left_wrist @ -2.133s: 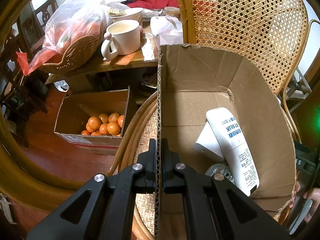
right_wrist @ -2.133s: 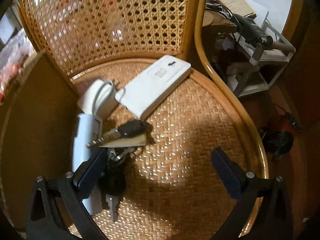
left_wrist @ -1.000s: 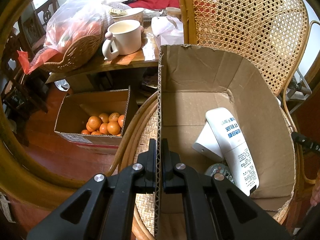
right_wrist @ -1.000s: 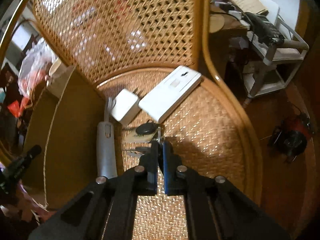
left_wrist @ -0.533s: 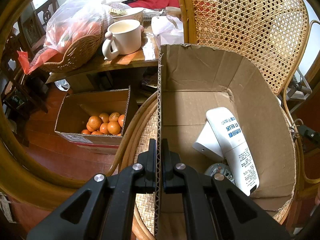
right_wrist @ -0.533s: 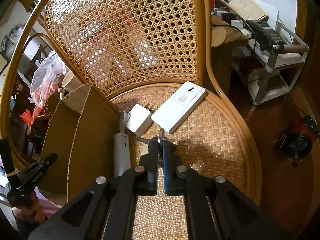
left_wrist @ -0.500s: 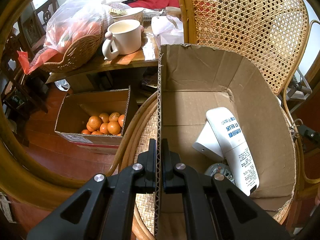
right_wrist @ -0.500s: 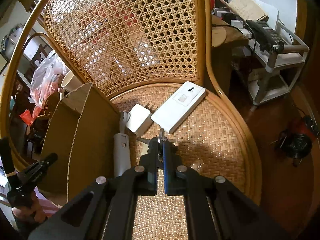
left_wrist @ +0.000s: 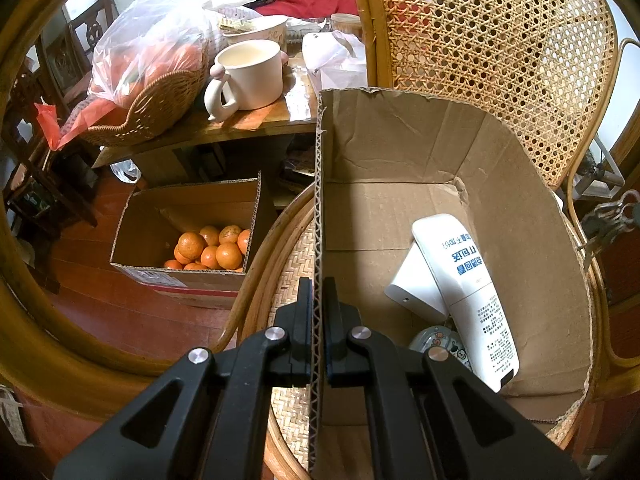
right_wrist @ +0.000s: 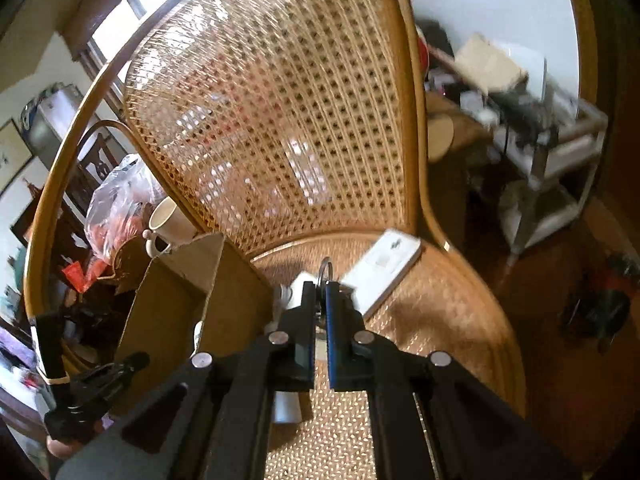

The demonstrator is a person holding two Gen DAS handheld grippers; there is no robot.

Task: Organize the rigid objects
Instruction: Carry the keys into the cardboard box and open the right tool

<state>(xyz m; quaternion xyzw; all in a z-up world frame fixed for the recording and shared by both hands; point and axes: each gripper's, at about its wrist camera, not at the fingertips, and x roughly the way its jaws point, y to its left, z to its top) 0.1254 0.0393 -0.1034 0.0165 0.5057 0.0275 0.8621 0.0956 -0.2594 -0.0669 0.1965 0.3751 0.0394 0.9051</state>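
We have the left gripper (left_wrist: 318, 312) clamped tight on the near wall of the cardboard box (left_wrist: 400, 152), its black fingers (left_wrist: 336, 312) pinching the corrugated edge from both sides. The box sits on the woven seat of the rattan chair (left_wrist: 492, 40), and inside it a white tube (left_wrist: 468, 292) with blue print lies tilted over a white block (left_wrist: 416, 292), with a small round patterned thing (left_wrist: 436, 342) tucked beneath them at the bottom.

Over on our other side, the right gripper (right_wrist: 319, 304) is closed on a bunch of keys (right_wrist: 325, 272), the metal ring poking up between the pads. From the left wrist view that same bunch (left_wrist: 608, 220) hangs in the air just beyond the box's far wall, clear of the seat.

On the seat beside the box we see a flat white device (right_wrist: 386, 268) lying slantwise, touching nothing we hold. Further left, a table (left_wrist: 248, 124) carries a cream mug (left_wrist: 252, 76) and a basket (left_wrist: 152, 104) under a plastic bag, and a second box of oranges (left_wrist: 208, 246) rests on the floor
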